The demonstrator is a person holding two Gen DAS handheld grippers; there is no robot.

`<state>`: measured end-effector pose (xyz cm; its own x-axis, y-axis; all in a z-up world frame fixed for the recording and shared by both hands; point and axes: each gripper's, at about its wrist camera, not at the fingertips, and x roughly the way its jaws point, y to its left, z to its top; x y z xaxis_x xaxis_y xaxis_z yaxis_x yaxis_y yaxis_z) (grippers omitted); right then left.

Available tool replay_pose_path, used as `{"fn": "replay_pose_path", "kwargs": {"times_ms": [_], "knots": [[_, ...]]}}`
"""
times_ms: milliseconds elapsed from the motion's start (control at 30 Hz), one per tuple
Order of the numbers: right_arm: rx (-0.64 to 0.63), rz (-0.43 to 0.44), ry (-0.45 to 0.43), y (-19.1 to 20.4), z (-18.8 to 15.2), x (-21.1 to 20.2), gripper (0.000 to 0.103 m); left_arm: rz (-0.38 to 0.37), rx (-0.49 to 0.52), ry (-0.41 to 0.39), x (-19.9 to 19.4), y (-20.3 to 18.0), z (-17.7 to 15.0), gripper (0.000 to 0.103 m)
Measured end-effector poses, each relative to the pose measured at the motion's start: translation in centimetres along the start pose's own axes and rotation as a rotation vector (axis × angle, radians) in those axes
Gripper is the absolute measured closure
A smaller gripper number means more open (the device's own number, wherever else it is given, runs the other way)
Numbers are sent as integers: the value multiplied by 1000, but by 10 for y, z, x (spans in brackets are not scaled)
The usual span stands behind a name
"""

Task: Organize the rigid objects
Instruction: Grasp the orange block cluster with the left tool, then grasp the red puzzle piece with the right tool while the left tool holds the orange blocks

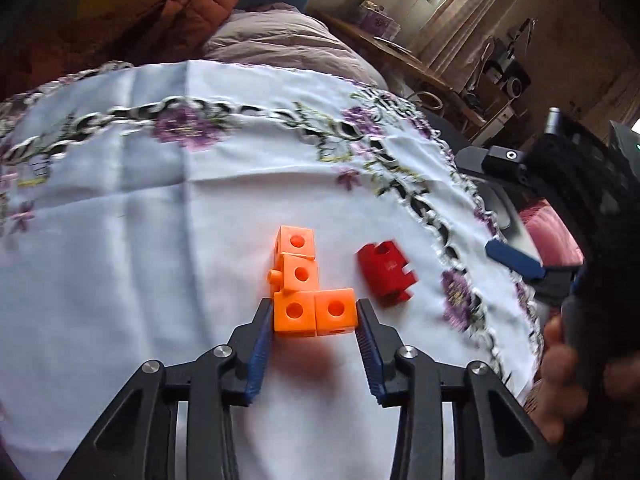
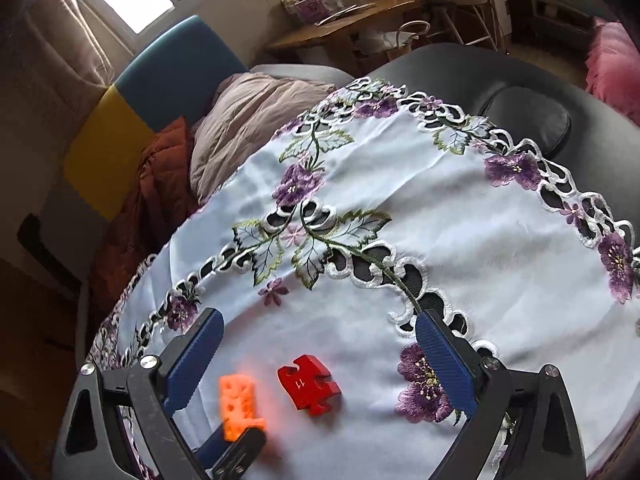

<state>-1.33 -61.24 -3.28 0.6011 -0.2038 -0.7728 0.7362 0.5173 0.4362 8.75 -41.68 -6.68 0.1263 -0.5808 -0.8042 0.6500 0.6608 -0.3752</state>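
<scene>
Currently I have the left claw (image 1: 316, 316) clamped across the bottom two cubes of the orange block cluster (image 1: 306, 290), pads on its outer faces, so the L-shape moves as one rigid piece. It sits low over the white cloth (image 1: 160, 220) on the tabletop, just beside the red puzzle piece (image 2: 309, 389). I keep the right claw (image 2: 316, 352) spread wide and empty, parked over the red piece, probably ready to grasp it.

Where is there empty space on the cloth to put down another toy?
The wide plain middle of the cloth, inside the purple flower border and beyond the orange cubes, is bare. It is crowded near the front edge: the left gripper holds the cubes, with the red puzzle piece just beside them.
</scene>
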Motion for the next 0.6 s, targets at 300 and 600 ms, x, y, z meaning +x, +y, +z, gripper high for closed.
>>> {"fn": "replay_pose_path", "kwargs": {"times_ms": [300,600], "knots": [[-241,-56,135,36,-21,29,14,276,110,-72,-65,39,-57,63],[-441,-204,248,48,-45,58,67,282,113,-107,-62,57,-70,64]]}}
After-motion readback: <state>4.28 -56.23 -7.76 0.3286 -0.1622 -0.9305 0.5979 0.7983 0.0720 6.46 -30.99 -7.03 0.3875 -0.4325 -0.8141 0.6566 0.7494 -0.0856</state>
